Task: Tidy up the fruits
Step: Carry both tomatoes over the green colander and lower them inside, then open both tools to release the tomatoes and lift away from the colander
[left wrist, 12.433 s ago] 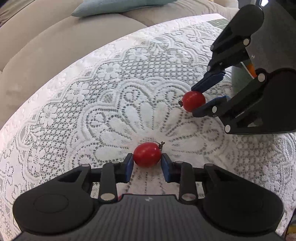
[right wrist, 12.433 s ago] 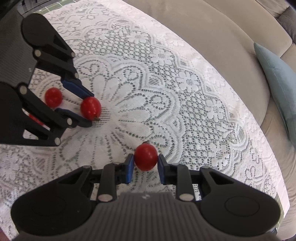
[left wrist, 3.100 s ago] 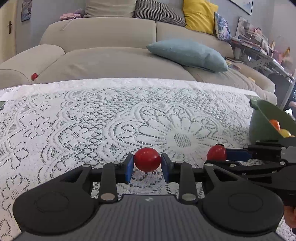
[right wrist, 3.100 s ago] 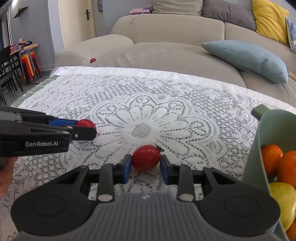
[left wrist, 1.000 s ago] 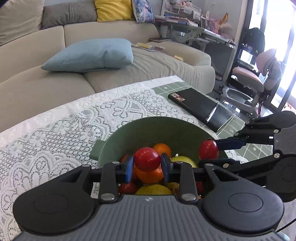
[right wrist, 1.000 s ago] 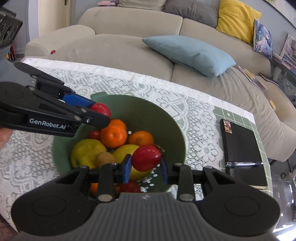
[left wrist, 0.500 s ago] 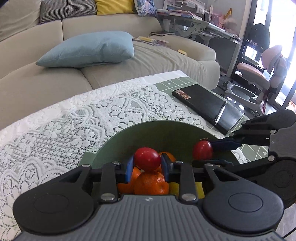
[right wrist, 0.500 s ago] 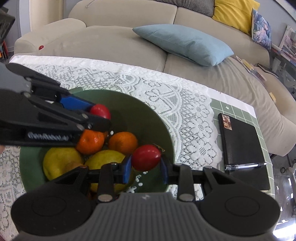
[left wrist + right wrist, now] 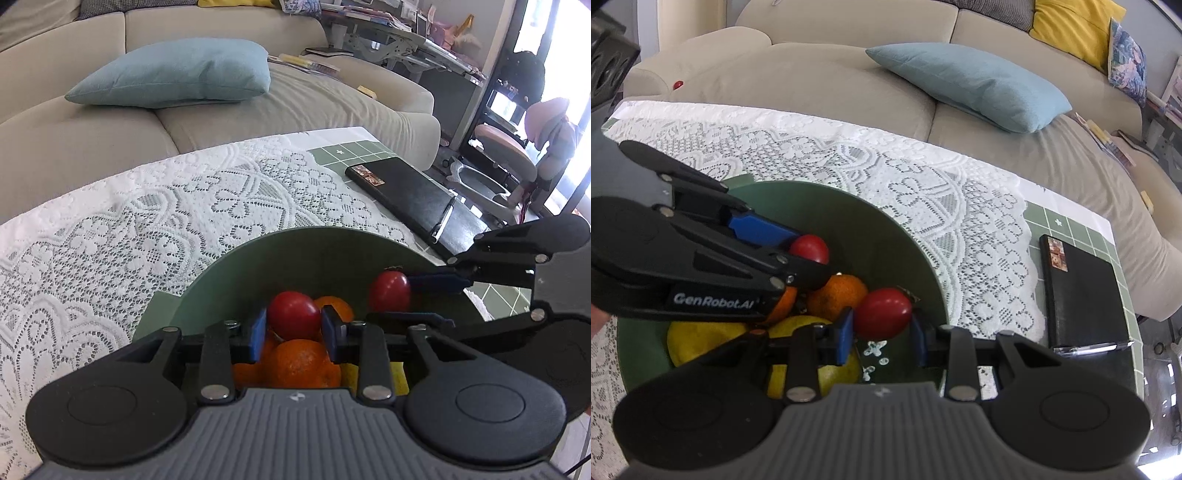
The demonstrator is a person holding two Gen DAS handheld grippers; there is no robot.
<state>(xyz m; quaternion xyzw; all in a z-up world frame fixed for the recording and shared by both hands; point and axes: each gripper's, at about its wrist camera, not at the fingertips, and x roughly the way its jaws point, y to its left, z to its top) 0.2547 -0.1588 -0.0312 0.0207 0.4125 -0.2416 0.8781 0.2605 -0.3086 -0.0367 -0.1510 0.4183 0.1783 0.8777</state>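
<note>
My left gripper (image 9: 293, 328) is shut on a red cherry tomato (image 9: 293, 314) and holds it inside the green bowl (image 9: 295, 251), just above an orange (image 9: 303, 363). My right gripper (image 9: 882, 334) is shut on a second red cherry tomato (image 9: 882, 313) and holds it over the bowl's (image 9: 912, 251) right side, above a yellow fruit (image 9: 836, 369). In the left wrist view the right gripper (image 9: 413, 295) comes in from the right with its tomato (image 9: 389, 291). In the right wrist view the left gripper (image 9: 809, 254) comes in from the left with its tomato (image 9: 809, 248).
The bowl stands on a white lace cloth (image 9: 129, 229) over a green gridded table. A black notebook (image 9: 1082, 291) with a pen lies right of the bowl. A beige sofa (image 9: 820, 74) with a blue cushion (image 9: 971, 83) is behind. A small red ball (image 9: 677, 84) lies on the sofa.
Both grippers have sunk lower into the bowl with their tomatoes still held. The bowl fills more of both views.
</note>
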